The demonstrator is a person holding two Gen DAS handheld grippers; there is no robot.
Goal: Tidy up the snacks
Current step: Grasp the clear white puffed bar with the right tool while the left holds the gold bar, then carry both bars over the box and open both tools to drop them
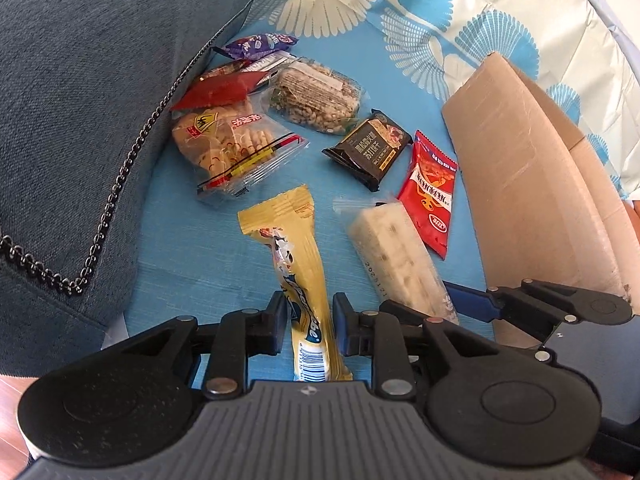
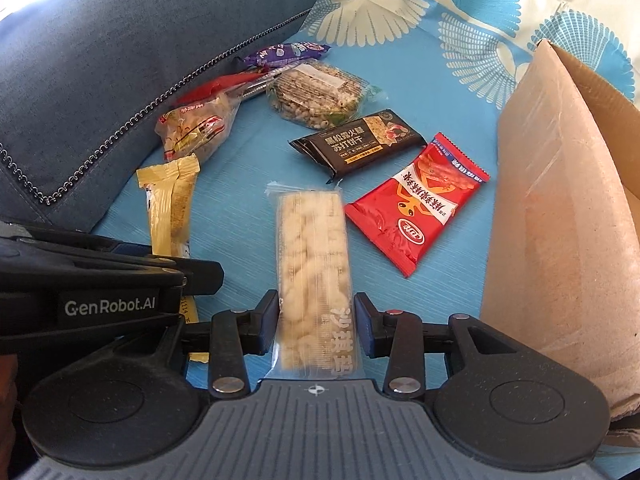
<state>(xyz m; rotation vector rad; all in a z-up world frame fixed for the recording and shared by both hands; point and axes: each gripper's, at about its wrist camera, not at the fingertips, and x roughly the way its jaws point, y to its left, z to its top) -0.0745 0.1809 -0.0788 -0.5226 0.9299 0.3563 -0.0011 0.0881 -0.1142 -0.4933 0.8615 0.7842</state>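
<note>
Fingers straddle yellow bar; pads apart.

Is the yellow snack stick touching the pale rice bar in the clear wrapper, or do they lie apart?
Apart. The right wrist view shows a strip of bare blue cloth between the yellow snack stick and the pale rice bar.

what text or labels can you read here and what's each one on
"GenRobot.AI": side of the left gripper.
"黑松露火腿 苏打饼干": black cracker packet.
"沙琪玛": clear rice bar wrapper.
Red packet, yellow bar, round cracker bag: print upside down or too blurred.
</note>
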